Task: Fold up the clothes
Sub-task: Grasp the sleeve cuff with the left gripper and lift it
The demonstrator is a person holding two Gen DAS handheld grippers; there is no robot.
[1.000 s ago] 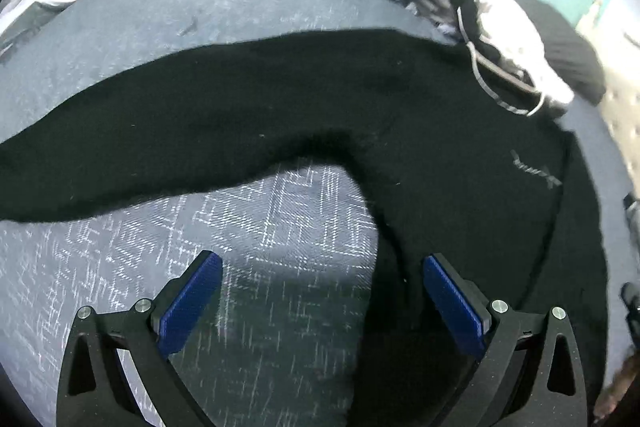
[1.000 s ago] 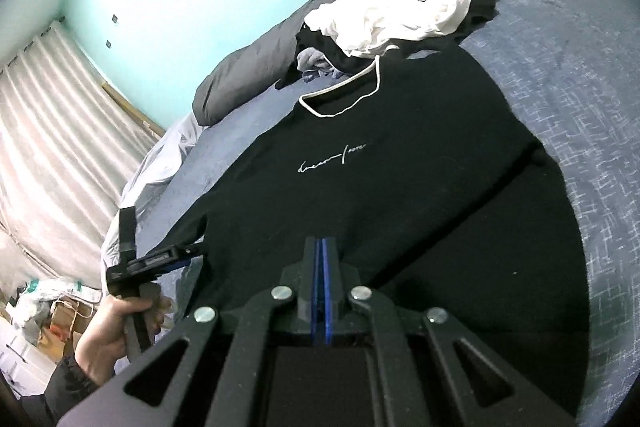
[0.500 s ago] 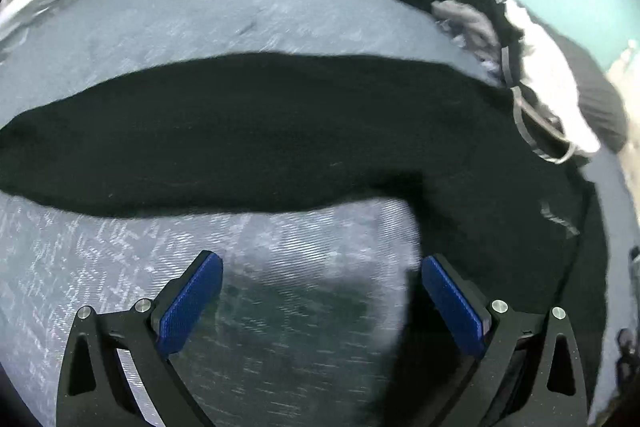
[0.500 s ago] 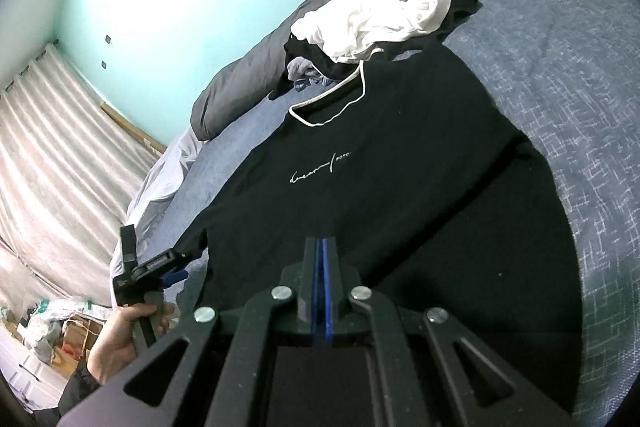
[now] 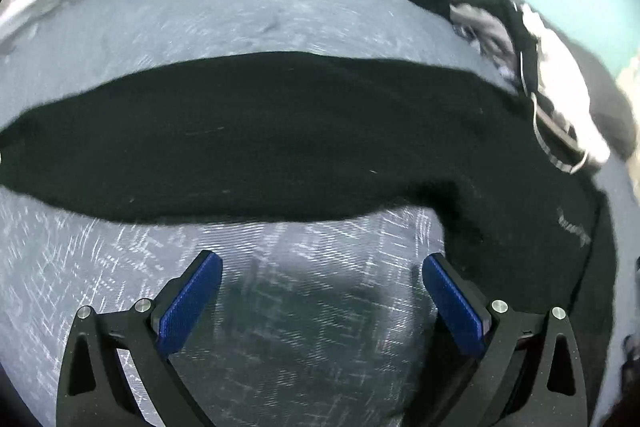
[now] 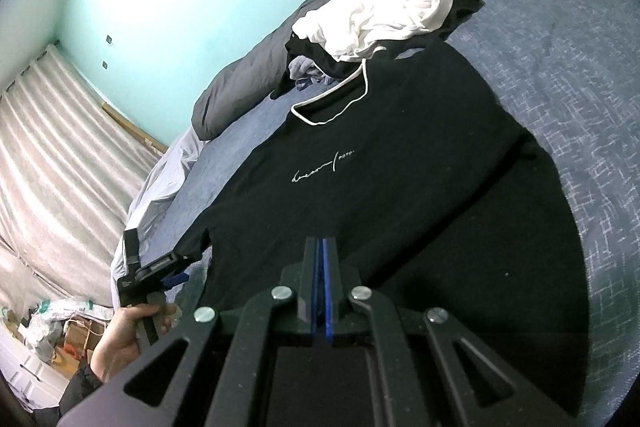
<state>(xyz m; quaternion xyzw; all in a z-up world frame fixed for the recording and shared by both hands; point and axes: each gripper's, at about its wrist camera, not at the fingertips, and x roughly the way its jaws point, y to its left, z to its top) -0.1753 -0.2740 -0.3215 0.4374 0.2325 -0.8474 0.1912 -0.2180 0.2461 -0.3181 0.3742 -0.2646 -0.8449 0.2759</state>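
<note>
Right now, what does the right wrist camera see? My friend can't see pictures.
A black T-shirt with a white-trimmed collar lies flat on a blue patterned bedspread. The shut right gripper is over its near edge. At the left sleeve a hand holds the left gripper; crumpled white and black clothes sit beyond the collar.

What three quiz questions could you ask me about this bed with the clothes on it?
1. True or false: the black T-shirt with white neck trim lies spread flat on the blue patterned bedspread.
2. Which gripper has its jaws wide apart: A left gripper, B right gripper?
3. What colour is the crumpled garment atop the pile near the T-shirt's collar?

Key: 1 true; 2 A; 3 white.
</note>
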